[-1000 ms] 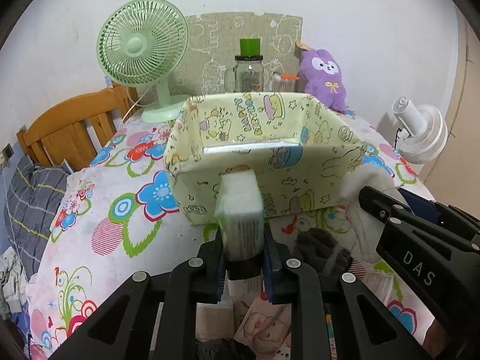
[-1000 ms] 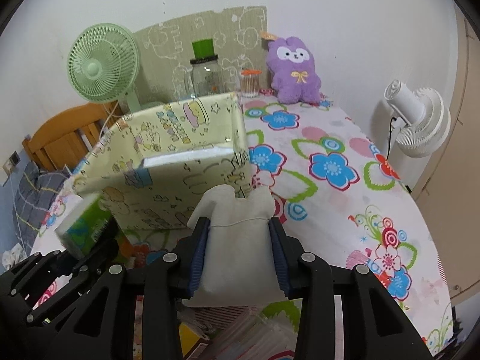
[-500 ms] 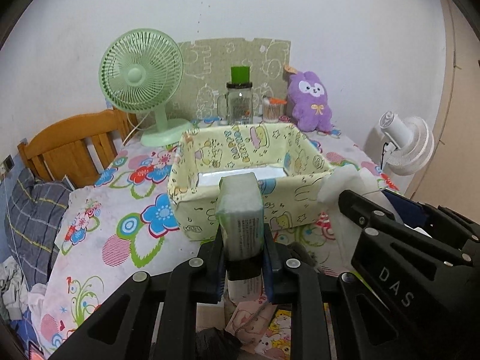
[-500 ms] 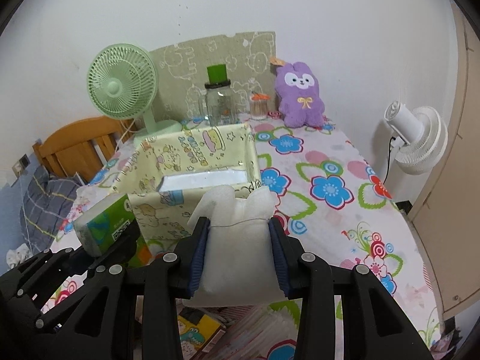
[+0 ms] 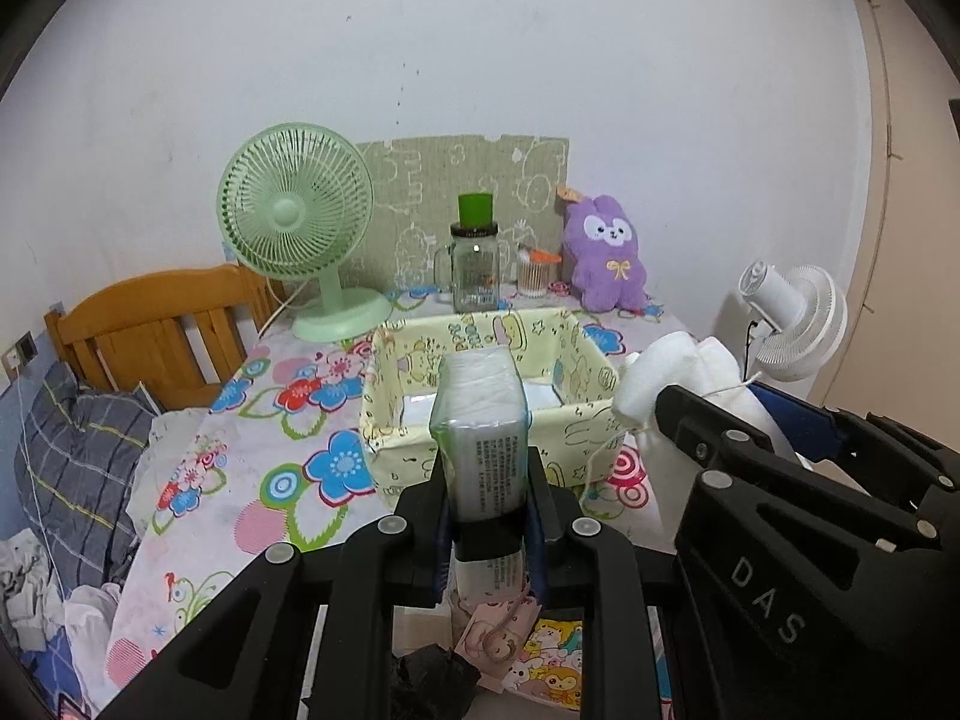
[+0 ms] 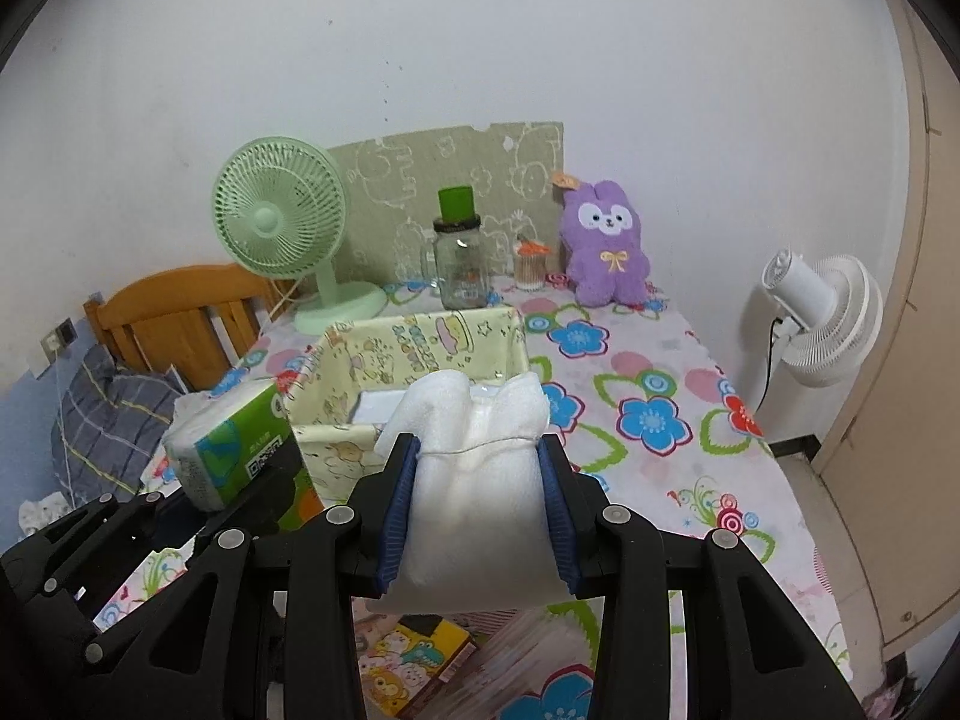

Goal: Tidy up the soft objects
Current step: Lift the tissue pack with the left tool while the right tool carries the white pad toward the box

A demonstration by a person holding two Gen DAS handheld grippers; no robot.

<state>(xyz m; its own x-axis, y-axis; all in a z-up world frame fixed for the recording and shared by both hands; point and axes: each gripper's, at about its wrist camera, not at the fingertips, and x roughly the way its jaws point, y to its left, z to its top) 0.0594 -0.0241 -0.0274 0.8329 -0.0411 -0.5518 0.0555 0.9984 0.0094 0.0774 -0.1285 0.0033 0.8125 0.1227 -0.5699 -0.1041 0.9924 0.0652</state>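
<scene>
Left wrist view: the left claw (image 5: 483, 498) is clamped tight on a tissue pack (image 5: 480, 438), held upright between its pads, and the right claw (image 6: 477, 504) pinches a white pouch (image 6: 477, 480) with its jaws partly open around the pouch's width. What has changed over the last second is height and distance. Both claws have risen and drawn back together, so the yellow bin (image 5: 492, 396) that filled both views now sits lower and smaller, and its open top shows. A flat white thing lies on the bin's floor; what it is I cannot tell. The bin stands toward the left edge of the flowered surface (image 6: 648, 372), ahead of both claws and short of the green fan (image 5: 294, 222) and jar (image 5: 474, 270) along the far edge.

Neither grip has shifted: pack and pouch sit as they did. I judge both are lifted clear and high enough to pass over the near wall, so the next step is likely carrying them forward and lowering them into the bin. The pouch is limp and may sag or catch on the rim.
</scene>
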